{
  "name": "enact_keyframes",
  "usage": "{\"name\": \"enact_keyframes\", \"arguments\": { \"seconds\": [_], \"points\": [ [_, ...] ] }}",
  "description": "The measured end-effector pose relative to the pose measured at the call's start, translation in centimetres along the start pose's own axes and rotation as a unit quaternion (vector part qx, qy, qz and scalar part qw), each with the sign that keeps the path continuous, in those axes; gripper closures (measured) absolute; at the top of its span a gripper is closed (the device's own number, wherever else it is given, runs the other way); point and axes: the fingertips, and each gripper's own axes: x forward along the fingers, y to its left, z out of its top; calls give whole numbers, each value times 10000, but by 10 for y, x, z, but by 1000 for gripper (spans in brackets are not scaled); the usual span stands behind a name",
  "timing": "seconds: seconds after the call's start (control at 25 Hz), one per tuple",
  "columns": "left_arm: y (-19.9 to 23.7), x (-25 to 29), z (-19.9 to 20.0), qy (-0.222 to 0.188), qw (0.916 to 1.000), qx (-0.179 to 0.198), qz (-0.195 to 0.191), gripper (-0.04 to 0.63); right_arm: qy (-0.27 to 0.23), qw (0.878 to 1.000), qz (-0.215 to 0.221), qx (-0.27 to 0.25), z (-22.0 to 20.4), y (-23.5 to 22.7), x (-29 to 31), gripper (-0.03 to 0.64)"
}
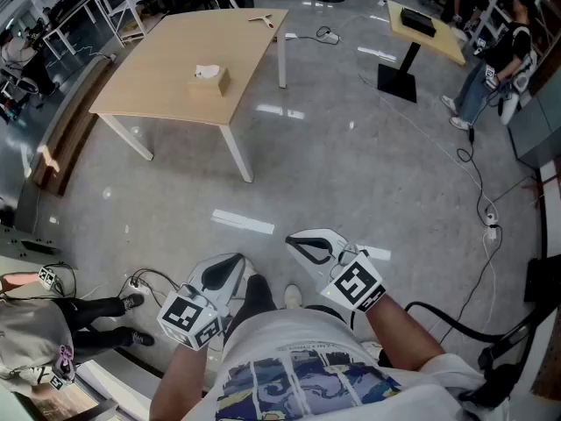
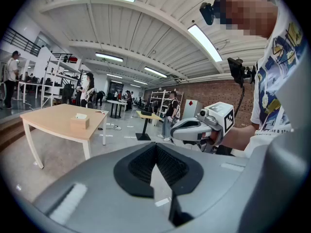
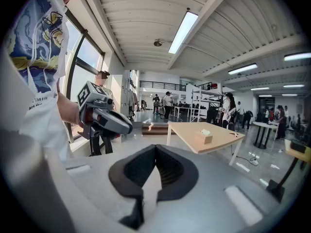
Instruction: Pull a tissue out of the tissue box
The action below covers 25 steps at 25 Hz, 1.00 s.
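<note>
A tan tissue box (image 1: 209, 79) with a white tissue sticking up from its top stands on a light wooden table (image 1: 166, 77) far ahead. It also shows small in the left gripper view as the tissue box (image 2: 79, 122) and in the right gripper view as the tissue box (image 3: 207, 137). My left gripper (image 1: 230, 265) and right gripper (image 1: 298, 240) are held close to my body, far from the table. Both are shut, tips touching, nothing between the jaws. Each gripper sees the other: the right gripper (image 2: 181, 130) and the left gripper (image 3: 124, 125).
A small tool (image 1: 261, 19) lies at the table's far corner. A standing desk (image 1: 424, 30) is at the back right, with a person (image 1: 491, 68) beside it. Cables (image 1: 478, 182) run over the grey floor. Another person (image 1: 53, 323) is at the lower left. A wooden platform (image 1: 66, 139) flanks the table.
</note>
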Motion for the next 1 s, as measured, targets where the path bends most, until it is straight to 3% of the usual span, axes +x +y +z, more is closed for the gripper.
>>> {"name": "enact_keyframes", "arguments": {
  "seconds": [0.36, 0.48, 1.0],
  "points": [
    [-4, -16, -21, 95, 9994, -200, 253, 592, 96, 9998, 128, -121, -4, 14, -8, 614],
    [3, -20, -26, 196, 9989, -82, 427, 593, 11, 9996, 282, -8, -7, 19, -4, 614],
    [-14, 18, -17, 329, 9994, 74, 35, 593, 98, 9998, 96, 170, -22, 12, -21, 614]
  ]
}}
